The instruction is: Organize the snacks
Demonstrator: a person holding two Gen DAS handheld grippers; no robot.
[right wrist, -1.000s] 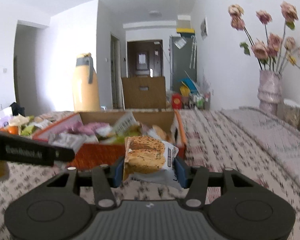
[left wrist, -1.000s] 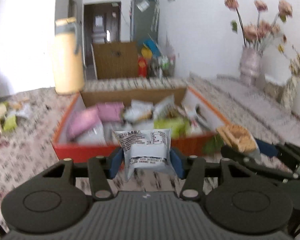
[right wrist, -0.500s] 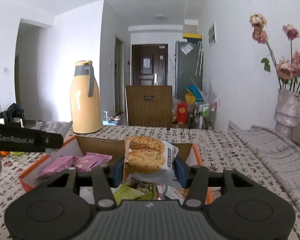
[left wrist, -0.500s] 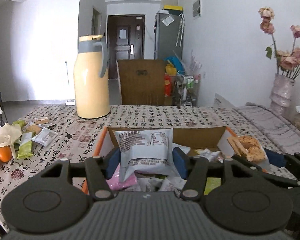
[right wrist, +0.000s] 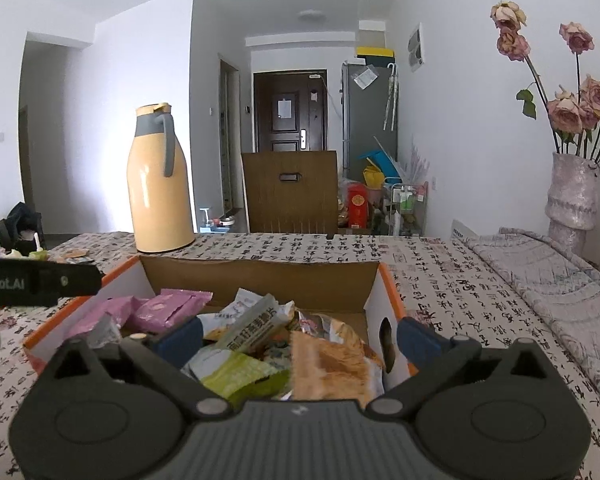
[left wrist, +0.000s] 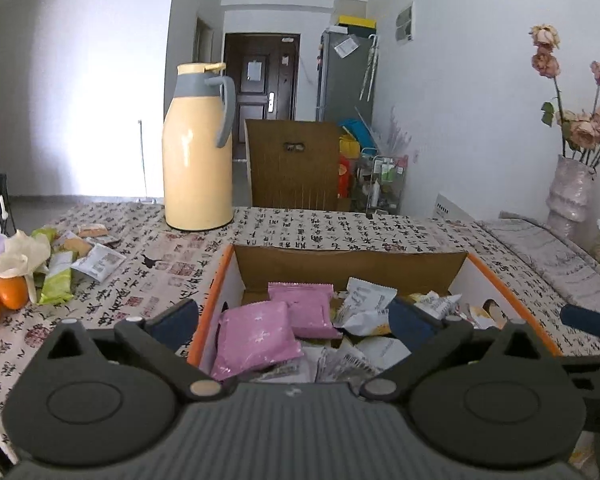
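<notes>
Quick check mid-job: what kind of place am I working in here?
Most likely a home dining area: a cloth-covered table with a thermos jug, a vase of flowers, and a fridge by the entrance door.

The left gripper (left wrist: 294, 322) has its blue-padded jaws spread wide and empty. The right gripper (right wrist: 298, 334), at its 3 o'clock, is likewise spread and empty.
</notes>
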